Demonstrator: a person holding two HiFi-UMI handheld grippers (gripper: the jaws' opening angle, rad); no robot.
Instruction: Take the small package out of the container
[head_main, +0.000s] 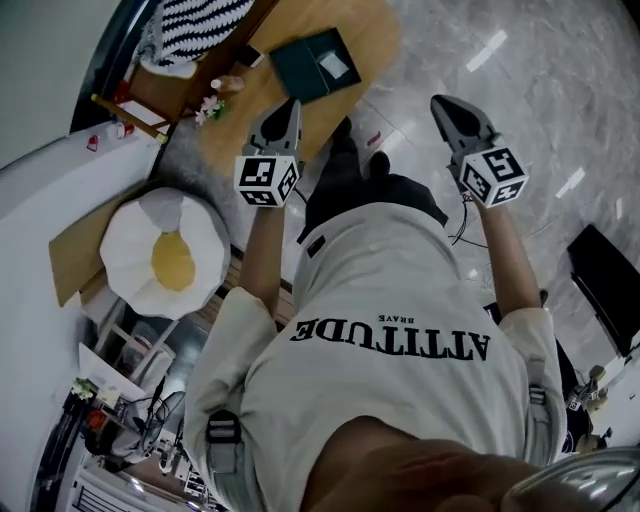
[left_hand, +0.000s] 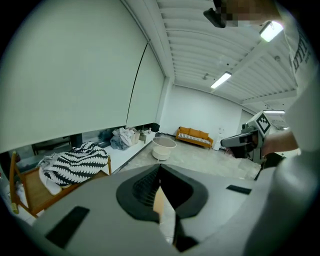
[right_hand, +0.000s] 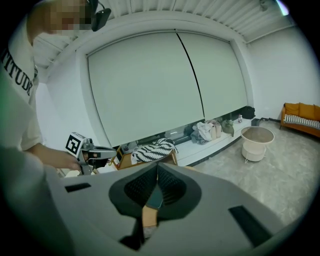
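L gripper (head_main: 288, 112) is raised in front of the person w/ its jaws closed tip to tip and nothing betw. them. R gripper (head_main: 447, 104) is the same, closed and empty.

Step, as I read it: approach not begun. The dark green container (head_main: 313, 63) sits ahead of the L gripper's tips and well apart from the R gripper. The small package isn't clear; a pale patch (head_main: 336, 66) on the container's top may be it. Next move likely calls for lowering a gripper, opening its jaws and reaching in.

The container rests on a wooden table (head_main: 375, 35), over a grey marble-look floor (head_main: 560, 90). Left of the L gripper lie an egg-shaped cushion (head_main: 165, 255) and a zigzag blanket (left_hand: 75, 165). Far off are an orange sofa (left_hand: 194, 136), a round tub (right_hand: 256, 142) and a big white blind (right_hand: 150, 85).
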